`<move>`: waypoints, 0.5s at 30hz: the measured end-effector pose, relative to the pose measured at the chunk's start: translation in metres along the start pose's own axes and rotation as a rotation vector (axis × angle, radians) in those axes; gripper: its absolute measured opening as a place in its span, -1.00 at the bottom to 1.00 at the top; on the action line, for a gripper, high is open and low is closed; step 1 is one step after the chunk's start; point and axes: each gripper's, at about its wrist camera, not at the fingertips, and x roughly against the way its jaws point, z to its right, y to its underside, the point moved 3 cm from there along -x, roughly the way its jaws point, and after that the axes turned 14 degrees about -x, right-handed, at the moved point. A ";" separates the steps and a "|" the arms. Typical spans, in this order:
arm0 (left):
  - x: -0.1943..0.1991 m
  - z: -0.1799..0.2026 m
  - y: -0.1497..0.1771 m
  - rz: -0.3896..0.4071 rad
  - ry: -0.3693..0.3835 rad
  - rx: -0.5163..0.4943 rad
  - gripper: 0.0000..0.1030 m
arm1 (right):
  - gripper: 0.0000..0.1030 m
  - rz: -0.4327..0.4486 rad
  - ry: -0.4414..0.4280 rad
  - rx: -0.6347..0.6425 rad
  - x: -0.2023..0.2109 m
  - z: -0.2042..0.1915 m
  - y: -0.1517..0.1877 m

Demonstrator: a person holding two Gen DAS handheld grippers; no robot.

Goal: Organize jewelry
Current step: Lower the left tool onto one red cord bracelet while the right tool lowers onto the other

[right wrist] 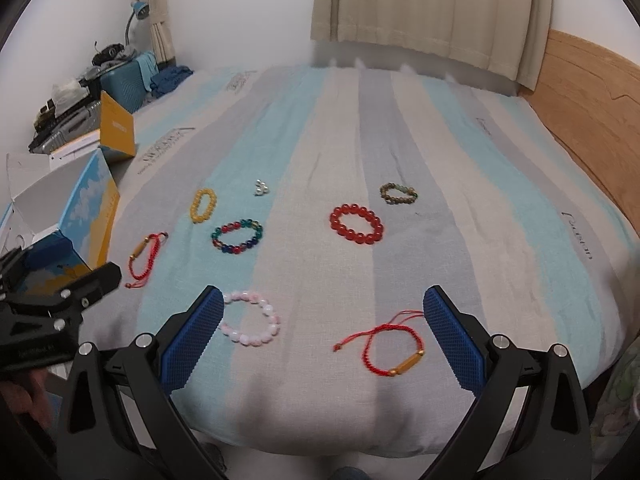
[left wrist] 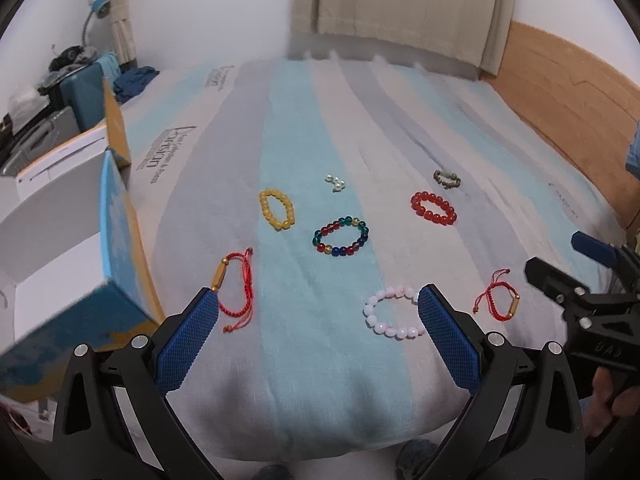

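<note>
Several bracelets lie on a striped bed cover (left wrist: 304, 128). In the left wrist view: a yellow bead bracelet (left wrist: 277, 209), a multicolour bead bracelet (left wrist: 341, 236), a red bead bracelet (left wrist: 433, 207), a pink bead bracelet (left wrist: 394, 316), an olive bead bracelet (left wrist: 447, 178), a small pearl piece (left wrist: 335, 183), and two red cord bracelets (left wrist: 236, 288) (left wrist: 497, 296). My left gripper (left wrist: 318, 312) is open and empty above the near edge. My right gripper (right wrist: 323, 310) is open and empty, between the pink bracelet (right wrist: 252, 322) and a red cord bracelet (right wrist: 394, 344).
An open blue and yellow box (left wrist: 120, 224) with a white inside stands at the bed's left edge; it also shows in the right wrist view (right wrist: 90, 208). A wooden headboard (right wrist: 588, 108) runs along the right. Curtains (right wrist: 432, 12) hang behind. Suitcases and clutter (right wrist: 80, 96) sit at far left.
</note>
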 end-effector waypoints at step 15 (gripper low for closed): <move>-0.067 -0.034 -0.054 -0.118 0.063 -0.035 0.89 | 0.86 -0.227 0.081 -0.089 -0.059 0.037 -0.039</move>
